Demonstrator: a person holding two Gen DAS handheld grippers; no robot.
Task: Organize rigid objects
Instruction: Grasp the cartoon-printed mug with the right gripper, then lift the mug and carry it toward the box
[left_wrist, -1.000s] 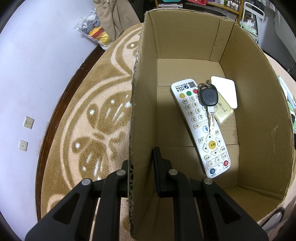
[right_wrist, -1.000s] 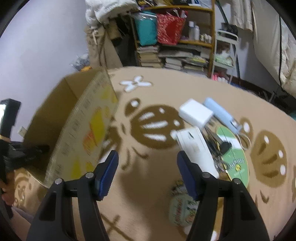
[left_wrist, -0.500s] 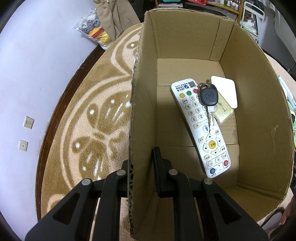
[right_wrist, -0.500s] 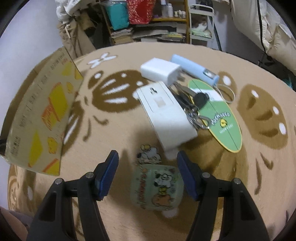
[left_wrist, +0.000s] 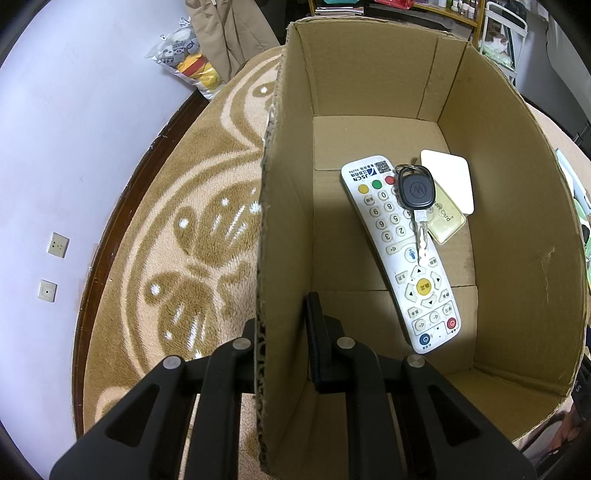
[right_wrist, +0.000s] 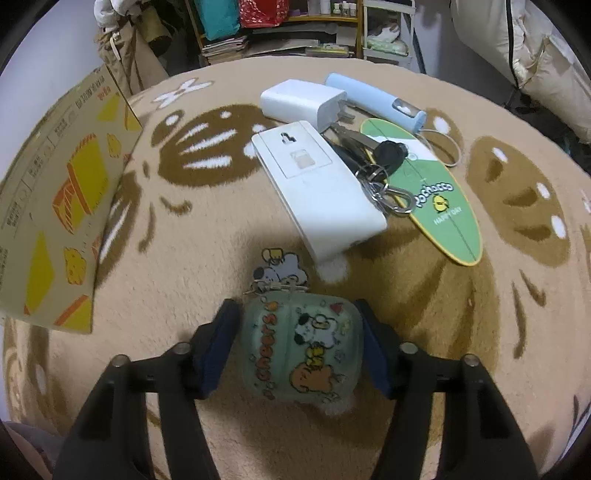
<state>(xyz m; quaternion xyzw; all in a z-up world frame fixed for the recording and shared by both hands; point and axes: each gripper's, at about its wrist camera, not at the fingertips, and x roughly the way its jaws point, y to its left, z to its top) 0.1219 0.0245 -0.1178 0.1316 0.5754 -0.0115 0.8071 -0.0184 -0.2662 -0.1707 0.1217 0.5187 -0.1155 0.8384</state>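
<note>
The left gripper (left_wrist: 282, 343) is clamped on the near side wall of the cardboard box (left_wrist: 498, 192), one finger outside and one inside the wall. The box stands open-topped on the patterned carpet (left_wrist: 207, 236).

Contents of the box, relative to its floor:
- A white remote control (left_wrist: 400, 251) lies lengthwise along the middle of the floor.
- A black-headed key (left_wrist: 417, 199) lies on top of the remote, its blade pointing toward the gripper end.
- A yellowish card (left_wrist: 447, 221) lies just beside the remote, on the side away from the clamped wall.
- A white square card (left_wrist: 452, 173) lies partly under the yellowish card, toward the far wall.

The right gripper (right_wrist: 299, 332) points down at the carpet, well clear of the box's printed outer face. Its jaws are closing, with a translucent green cartoon-printed case (right_wrist: 301, 349) between them. Both blue pads (right_wrist: 218, 339) stand at the sides of the case; firm contact cannot be confirmed. A cartoon charm (right_wrist: 280, 271) attached to the case lies on the carpet beyond it.

Items on the carpet beyond the case:
- A white rectangular device (right_wrist: 317, 188), nearest the case.
- A bunch of keys (right_wrist: 380, 166), touching the device.
- A green oval mat (right_wrist: 436, 195), partly under the keys.
- A white charger plug (right_wrist: 303, 101) and a light blue cylinder (right_wrist: 373, 101), farthest away.
</note>
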